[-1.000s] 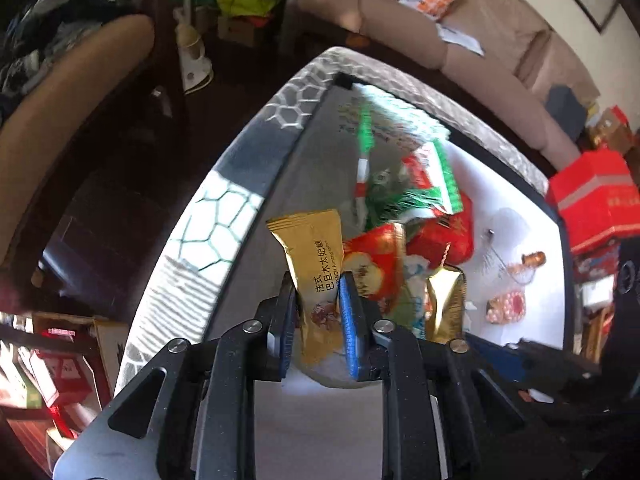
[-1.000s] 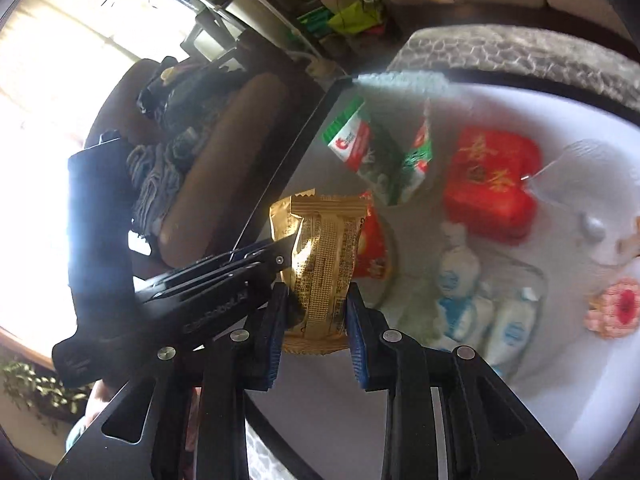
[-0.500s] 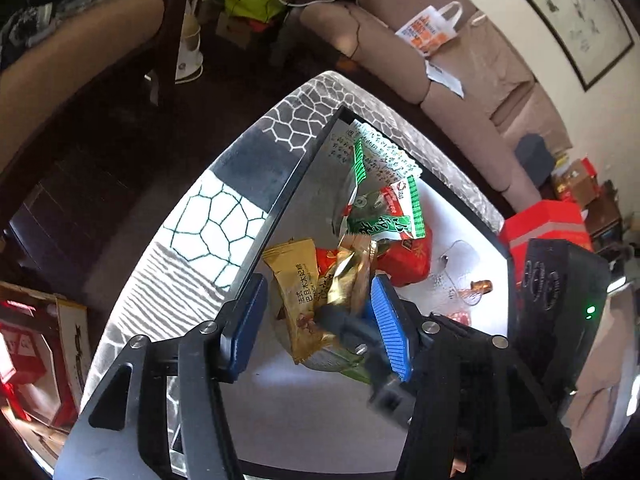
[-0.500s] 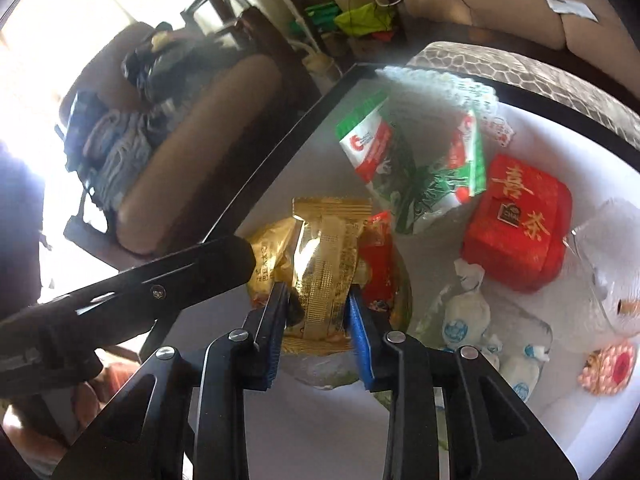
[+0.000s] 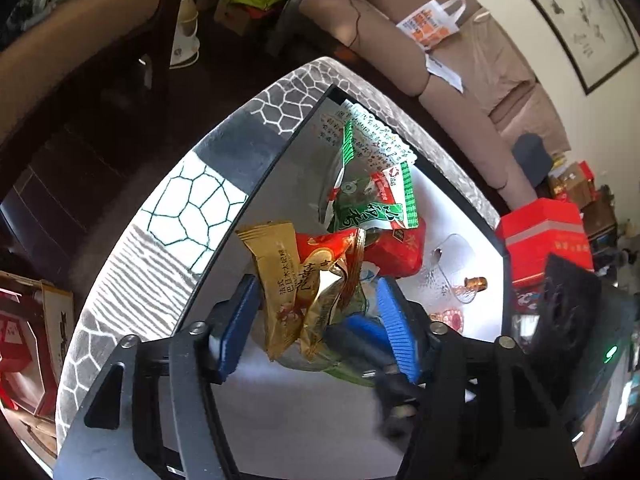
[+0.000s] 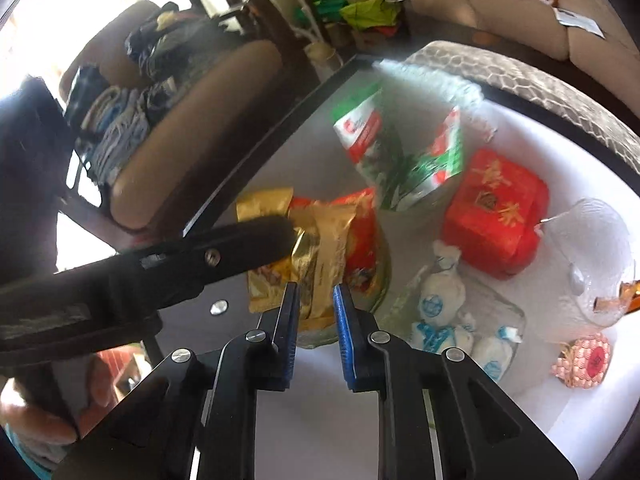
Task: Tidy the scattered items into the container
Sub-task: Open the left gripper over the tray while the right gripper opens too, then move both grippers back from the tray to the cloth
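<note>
Over the glass bowl [image 6: 380, 276] on the table [image 5: 304, 420] both grippers crowd the same spot. Left gripper [image 5: 316, 324] has just been opening: fingers wide, gold pack [image 5: 280, 280] standing loose between them, untouched. Right gripper [image 6: 316, 304] has just been closing: narrow, w/ a 2nd gold pack [image 6: 324, 256] in its gap; can't tell if the pads pinch it. Red pack [image 6: 364, 248] leans in the bowl too. Risk, imo: packs stand upright and stacked, so pulling either gripper out could snag one & tip it onto the table, or the grippers could knock each other.
</note>
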A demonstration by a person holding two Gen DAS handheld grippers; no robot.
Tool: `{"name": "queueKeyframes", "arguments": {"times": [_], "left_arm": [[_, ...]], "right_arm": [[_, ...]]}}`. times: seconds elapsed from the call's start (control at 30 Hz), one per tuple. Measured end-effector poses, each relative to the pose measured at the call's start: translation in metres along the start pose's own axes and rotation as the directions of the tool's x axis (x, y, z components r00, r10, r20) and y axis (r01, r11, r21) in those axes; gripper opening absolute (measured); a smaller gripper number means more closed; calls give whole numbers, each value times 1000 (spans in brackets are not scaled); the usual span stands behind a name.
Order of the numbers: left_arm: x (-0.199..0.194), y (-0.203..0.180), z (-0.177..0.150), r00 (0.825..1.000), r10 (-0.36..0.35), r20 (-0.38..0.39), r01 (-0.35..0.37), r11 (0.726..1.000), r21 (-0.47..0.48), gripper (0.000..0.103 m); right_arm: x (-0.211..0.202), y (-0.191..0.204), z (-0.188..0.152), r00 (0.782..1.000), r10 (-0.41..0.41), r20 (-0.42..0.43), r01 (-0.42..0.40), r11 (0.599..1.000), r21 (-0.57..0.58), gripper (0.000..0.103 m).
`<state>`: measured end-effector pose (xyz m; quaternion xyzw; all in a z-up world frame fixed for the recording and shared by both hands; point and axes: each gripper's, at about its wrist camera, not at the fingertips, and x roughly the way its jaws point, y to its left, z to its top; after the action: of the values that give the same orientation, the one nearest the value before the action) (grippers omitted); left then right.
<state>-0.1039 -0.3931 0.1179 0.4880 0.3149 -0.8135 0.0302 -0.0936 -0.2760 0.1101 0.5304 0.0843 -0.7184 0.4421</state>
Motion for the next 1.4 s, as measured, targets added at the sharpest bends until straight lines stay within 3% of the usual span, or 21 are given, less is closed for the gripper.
{"name": "queueKeyframes", "arguments": {"times": [0.13, 0.3, 0.47, 0.57, 0.67, 0.87, 0.93, 1.0, 1.07, 1.27, 1.4], "left_arm": [[-2, 3, 0, 1000, -21, -19, 21, 999, -25, 50], [-6, 16, 2, 998, -62, -29, 59, 995, -79, 52], [-4, 5, -3, 1000, -19, -10, 18, 999, -44, 60], [-1, -4, -8, 996, -74, -43, 72, 996, -55, 58], [6, -16, -12, 998, -44, -55, 43, 999, -12, 59], [40, -5, -15, 992, -45, -120, 35, 995, -89, 58], [51, -8, -20, 989, -27, -143, 17, 997, -70, 53], [51, -12, -24, 990, -15, -138, 8, 999, -49, 53], [43, -12, -24, 990, -57, -129, 50, 997, -60, 53], [-13, -19, -7, 994, -99, -39, 98, 995, -33, 58], [-30, -21, 7, 998, -63, 2, 63, 998, 3, 60]], "right_arm": [[13, 5, 6, 999, -7, -39, 8, 1000, 15, 18], [22, 3, 7, 992, -38, -124, 41, 999, 21, 19], [-9, -9, 0, 999, -13, -41, 15, 998, 60, 20], [-27, -17, -2, 1000, -18, 4, 17, 997, 75, 20], [-39, -22, -2, 1000, -6, 27, 3, 996, 94, 20], [-54, -27, -12, 999, 6, 33, -10, 995, 100, 20], [-60, -33, -18, 999, 15, 42, -19, 994, 106, 20], [-69, -39, -25, 999, 24, 47, -29, 994, 105, 20], [-78, -42, -31, 998, 19, 54, -24, 995, 102, 25], [-98, -47, -43, 996, 36, 86, -46, 993, 108, 27], [-102, -47, -47, 994, 52, 97, -62, 992, 110, 27]]}}
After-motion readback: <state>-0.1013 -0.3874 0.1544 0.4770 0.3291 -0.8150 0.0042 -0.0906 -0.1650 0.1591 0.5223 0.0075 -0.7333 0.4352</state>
